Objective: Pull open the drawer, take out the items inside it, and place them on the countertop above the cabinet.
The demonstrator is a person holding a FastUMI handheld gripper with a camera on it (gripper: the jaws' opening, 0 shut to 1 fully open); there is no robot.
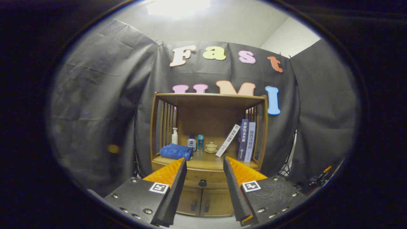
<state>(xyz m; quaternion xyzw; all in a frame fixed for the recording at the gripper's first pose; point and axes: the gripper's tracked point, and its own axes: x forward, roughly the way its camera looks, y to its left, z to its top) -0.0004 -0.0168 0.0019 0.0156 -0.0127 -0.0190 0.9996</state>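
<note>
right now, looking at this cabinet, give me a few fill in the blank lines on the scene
1. The drawer under the countertop is ____.
2. The gripper has its fingers ____, with the round drawer knob seen between them.
3. The folded towel on the countertop is ____ in colour.
4. The white book beside the two upright books is ____.

Missing words: closed; open; blue; leaning
</note>
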